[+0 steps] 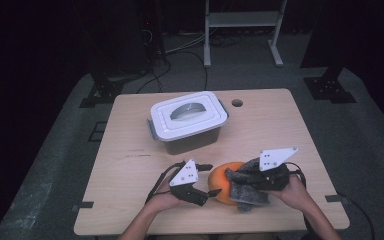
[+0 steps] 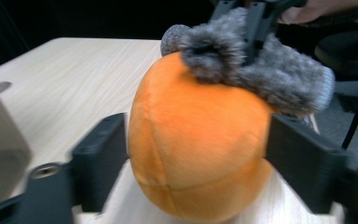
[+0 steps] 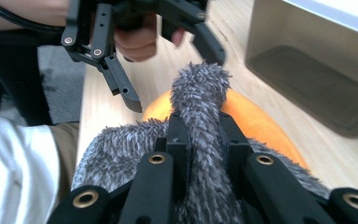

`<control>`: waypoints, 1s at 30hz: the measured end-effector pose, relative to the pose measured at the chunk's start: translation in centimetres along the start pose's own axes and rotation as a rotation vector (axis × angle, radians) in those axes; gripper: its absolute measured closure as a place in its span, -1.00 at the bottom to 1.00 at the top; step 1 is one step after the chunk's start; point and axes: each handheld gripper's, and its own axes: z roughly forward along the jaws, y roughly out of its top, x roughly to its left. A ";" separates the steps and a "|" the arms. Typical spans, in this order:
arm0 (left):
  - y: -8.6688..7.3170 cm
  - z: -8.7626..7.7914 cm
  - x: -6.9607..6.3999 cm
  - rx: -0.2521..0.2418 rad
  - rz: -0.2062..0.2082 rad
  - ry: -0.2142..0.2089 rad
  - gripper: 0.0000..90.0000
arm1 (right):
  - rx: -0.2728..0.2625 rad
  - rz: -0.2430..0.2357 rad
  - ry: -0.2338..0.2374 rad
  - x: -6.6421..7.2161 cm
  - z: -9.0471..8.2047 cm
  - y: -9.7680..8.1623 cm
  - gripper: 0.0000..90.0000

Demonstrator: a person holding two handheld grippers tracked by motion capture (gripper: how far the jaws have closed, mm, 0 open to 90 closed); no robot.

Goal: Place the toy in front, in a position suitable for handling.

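From above, the orange plush ball [image 1: 223, 181] sits near your edge of the table [image 1: 280, 115], between your left gripper [image 1: 207, 195] and right gripper [image 1: 232, 175]. A lidded box [image 1: 187, 121] stands behind it.

From your left gripper, the jaws are spread on either side of the ball, a fuzzy grey cloth [image 2: 261, 70] draped on top.

From your right gripper, the jaws pinch that grey cloth tight.
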 end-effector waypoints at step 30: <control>-0.4 0.1 -0.1 0.058 -0.015 -0.017 -0.65 | 0.017 -0.009 0.004 0.2 -0.1 0.4 0.73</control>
